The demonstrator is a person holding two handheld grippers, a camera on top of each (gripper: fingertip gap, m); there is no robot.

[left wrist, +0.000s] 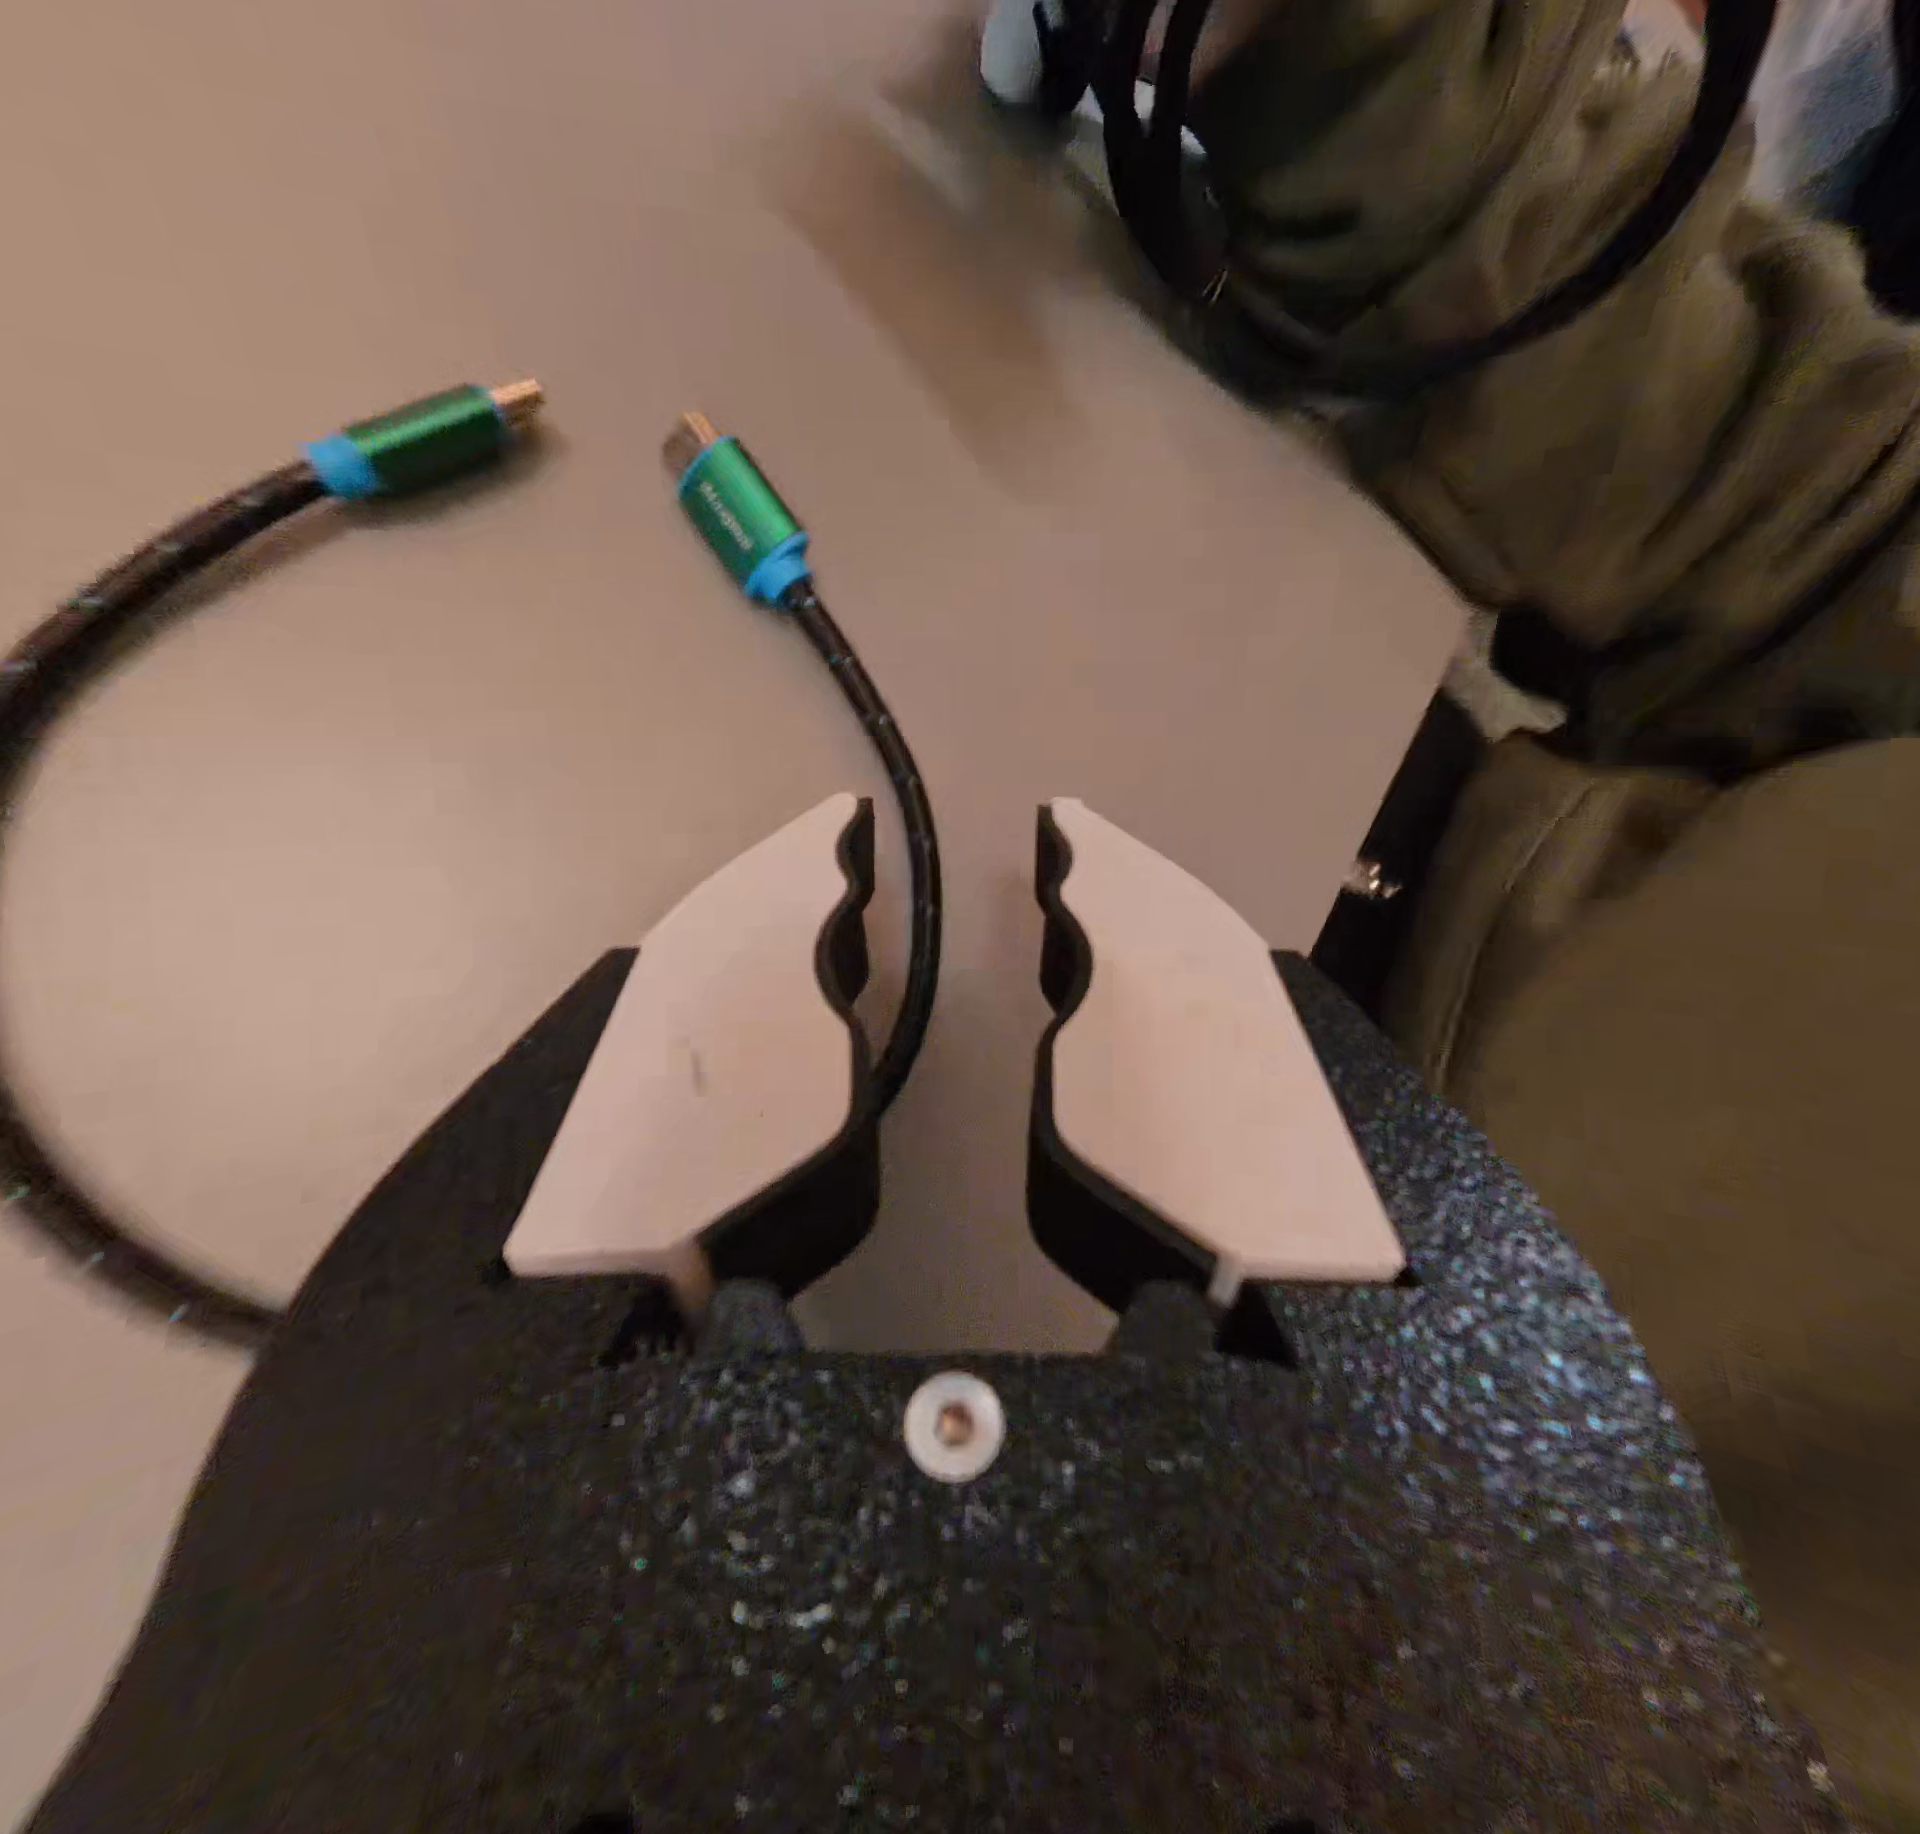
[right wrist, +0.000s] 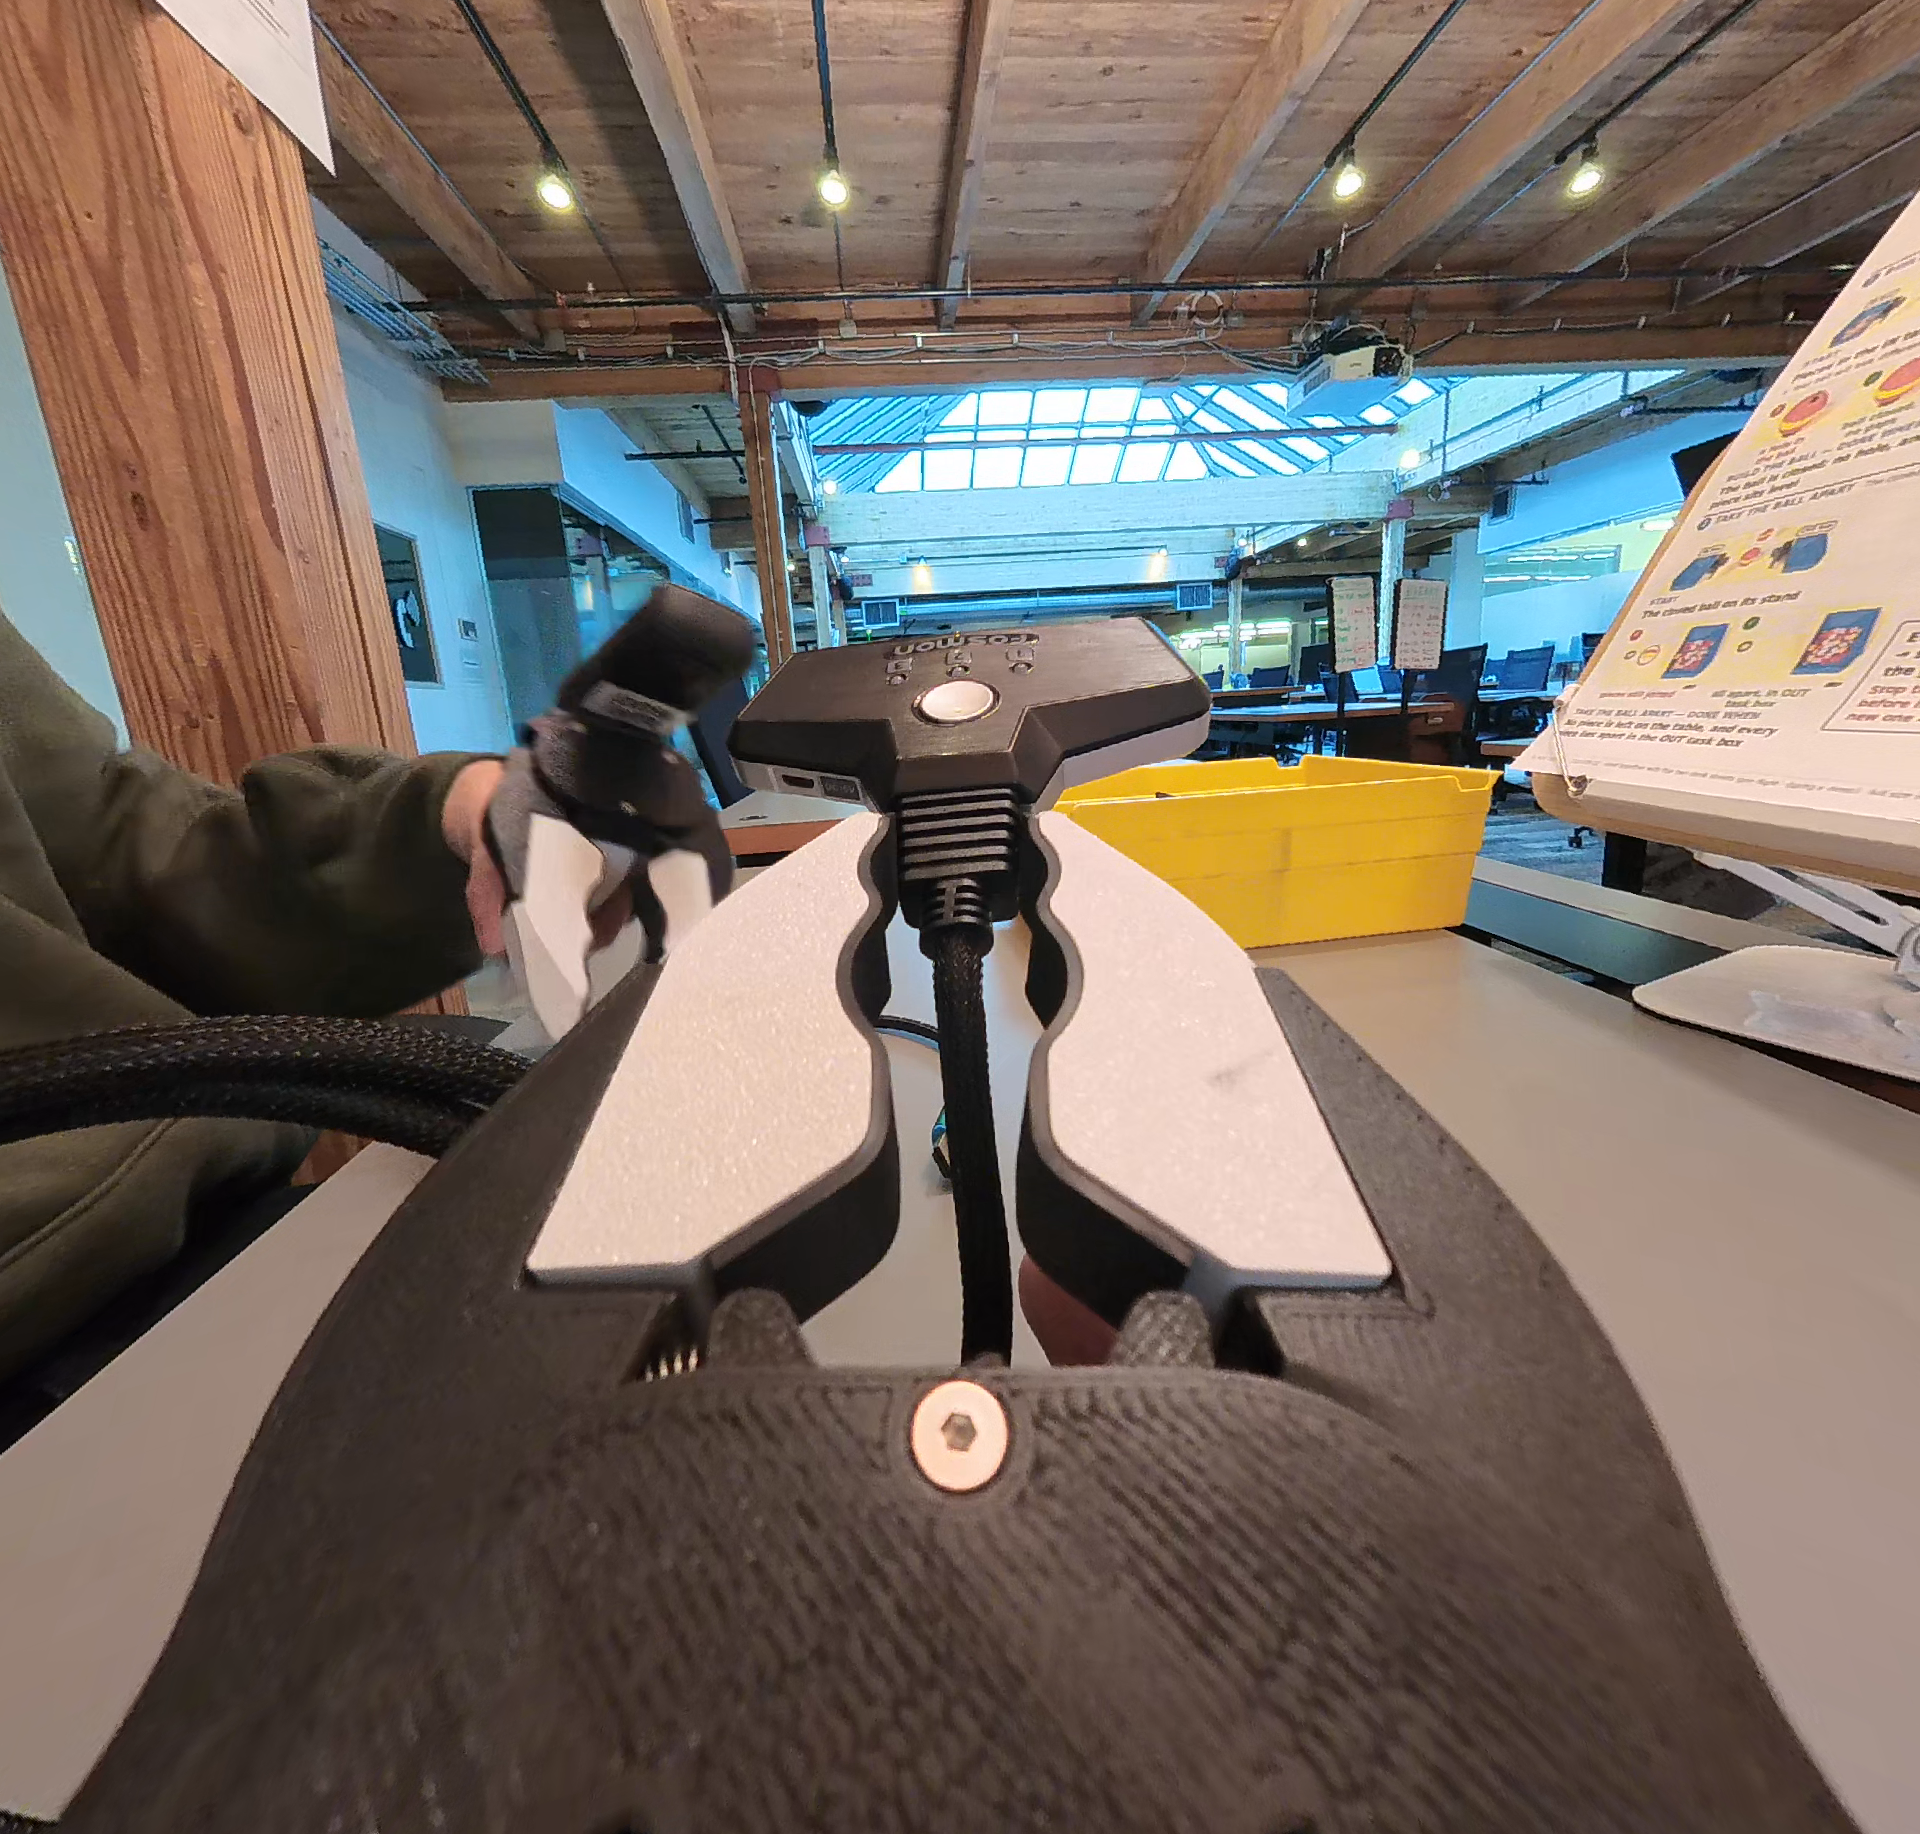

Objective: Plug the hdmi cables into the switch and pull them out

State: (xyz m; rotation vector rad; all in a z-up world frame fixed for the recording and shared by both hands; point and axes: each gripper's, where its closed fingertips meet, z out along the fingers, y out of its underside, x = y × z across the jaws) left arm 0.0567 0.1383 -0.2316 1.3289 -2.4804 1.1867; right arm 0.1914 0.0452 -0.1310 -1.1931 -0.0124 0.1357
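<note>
In the left wrist view a black braided HDMI cable lies in a loop on the tan table. Its two green plugs, one on the left and one on the right, lie free with gold tips pointing away. My left gripper is open and empty above the table, and the cable runs under the gap between its fingers. In the right wrist view my right gripper is shut on the ribbed neck of the black switch, held above the table. The switch's own braided cable hangs back between the fingers.
A yellow bin stands behind the switch. An instruction sheet on a stand is at the right, a wooden post at the left. A person's olive sleeve and dark cords cross the table's right edge. The left gripper shows blurred at the left.
</note>
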